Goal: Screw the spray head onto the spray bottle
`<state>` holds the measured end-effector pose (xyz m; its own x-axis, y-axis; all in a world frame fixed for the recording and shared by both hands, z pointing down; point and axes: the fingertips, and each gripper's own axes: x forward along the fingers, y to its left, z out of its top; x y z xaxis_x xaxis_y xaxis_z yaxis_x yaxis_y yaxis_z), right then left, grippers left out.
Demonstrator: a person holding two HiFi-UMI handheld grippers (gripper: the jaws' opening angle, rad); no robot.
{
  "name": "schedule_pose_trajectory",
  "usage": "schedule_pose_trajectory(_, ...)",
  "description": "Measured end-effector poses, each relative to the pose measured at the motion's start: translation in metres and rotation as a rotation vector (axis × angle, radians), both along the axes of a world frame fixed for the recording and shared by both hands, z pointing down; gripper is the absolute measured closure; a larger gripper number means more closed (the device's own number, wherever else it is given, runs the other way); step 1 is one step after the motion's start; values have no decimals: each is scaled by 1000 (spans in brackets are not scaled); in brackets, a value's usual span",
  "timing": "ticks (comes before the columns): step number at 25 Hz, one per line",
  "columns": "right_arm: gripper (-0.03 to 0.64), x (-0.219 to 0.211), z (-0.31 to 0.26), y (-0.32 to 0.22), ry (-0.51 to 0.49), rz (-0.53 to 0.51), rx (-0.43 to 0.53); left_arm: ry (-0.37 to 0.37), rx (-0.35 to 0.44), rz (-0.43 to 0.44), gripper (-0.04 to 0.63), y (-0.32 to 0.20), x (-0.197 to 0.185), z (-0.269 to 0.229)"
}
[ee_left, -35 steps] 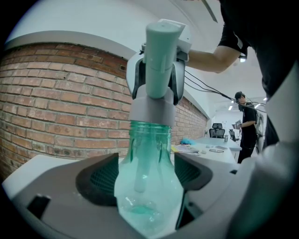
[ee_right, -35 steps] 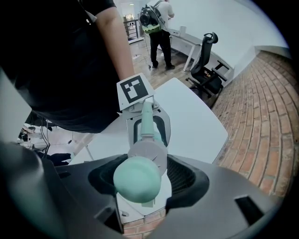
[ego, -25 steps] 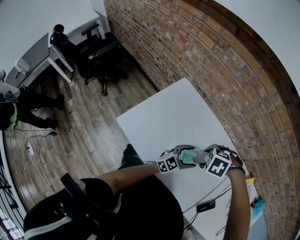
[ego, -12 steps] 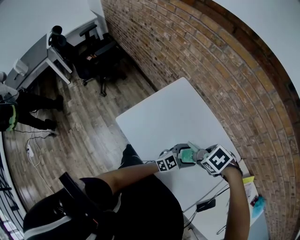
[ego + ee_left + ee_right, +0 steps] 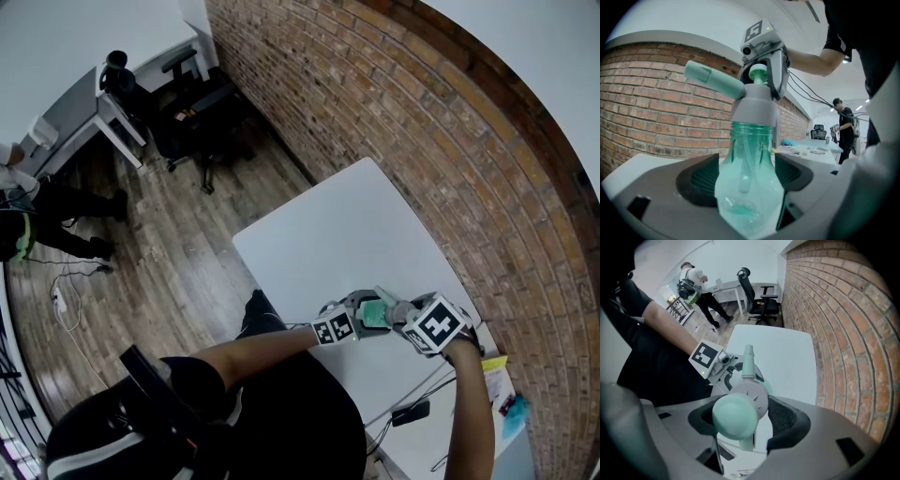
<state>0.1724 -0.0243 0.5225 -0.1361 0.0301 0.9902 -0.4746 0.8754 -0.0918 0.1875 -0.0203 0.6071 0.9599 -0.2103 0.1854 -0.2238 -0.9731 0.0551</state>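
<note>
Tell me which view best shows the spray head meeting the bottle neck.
The left gripper view: it shows the spray head side-on, its grey collar over the neck of the spray bottle. The right gripper view looks down on the head's top, hiding the neck. The head view shows only a small green patch.

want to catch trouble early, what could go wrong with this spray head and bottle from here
1. The right claw grips the rounded grey spray head from above. Its pads could slip on that curve during a twist, leaving the head loose or crooked on the thread.
2. The left claw holds the thin, see-through spray bottle by its body. The bottle may turn between the pads or dent under a firmer squeeze.
</note>
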Motion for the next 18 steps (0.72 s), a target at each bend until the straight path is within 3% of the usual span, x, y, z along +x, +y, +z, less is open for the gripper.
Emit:
schedule_pose_trajectory(5, 351, -12, -25, -3, -64, -91, 56, -2, 2, 1, 242, 0, 0, 0)
schedule_pose_trajectory(10, 351, -22, -55, 3, -78, -374, 121, -3, 3, -2, 242, 0, -1, 0)
schedule_pose_trajectory(14, 351, -16, -43, 11, 30, -547, 119, 1, -1, -3, 242, 1, -1, 0)
schedule_pose_trajectory(18, 351, -8, -22, 9, 109, -606, 111, 0, 0, -7, 242, 0, 1, -1)
